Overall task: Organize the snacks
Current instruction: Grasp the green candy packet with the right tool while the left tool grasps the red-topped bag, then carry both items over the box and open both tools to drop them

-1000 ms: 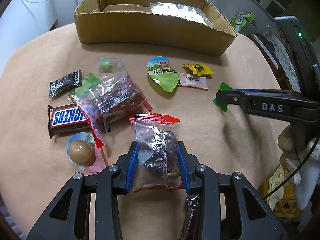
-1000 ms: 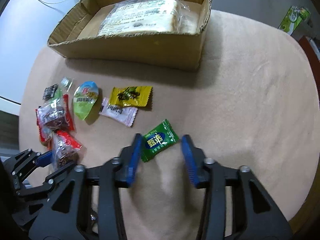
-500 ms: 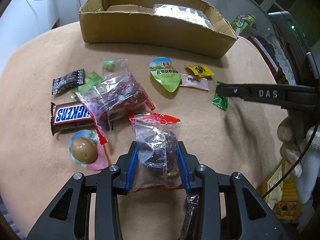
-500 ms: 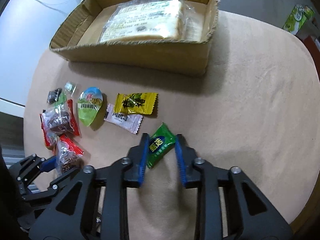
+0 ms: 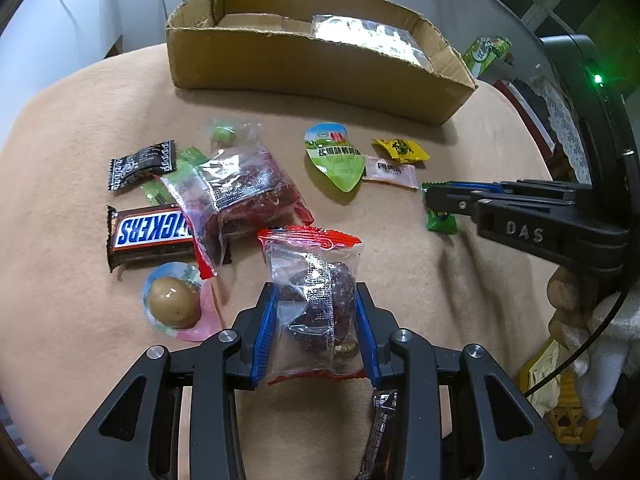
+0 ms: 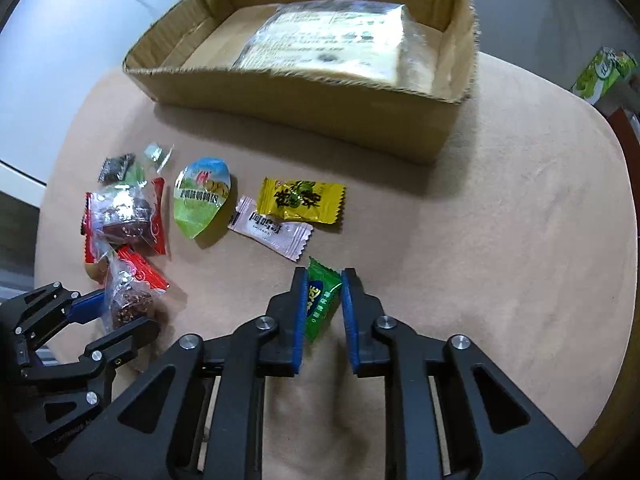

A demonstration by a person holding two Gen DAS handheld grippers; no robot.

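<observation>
The left gripper is clamped on a clear red-edged pack of dark fruit, low over the tan cloth. Across the way, the right gripper has just been closing its jaws and now pinches the green candy between the blue pads; whether the candy is lifted clear of the cloth is hard to say. The cardboard box sits beyond, a pale flat packet inside it. A Snickers bar lies left.

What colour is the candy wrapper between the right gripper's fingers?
Green candy wrapper with white print, clearest in the right wrist view.
</observation>
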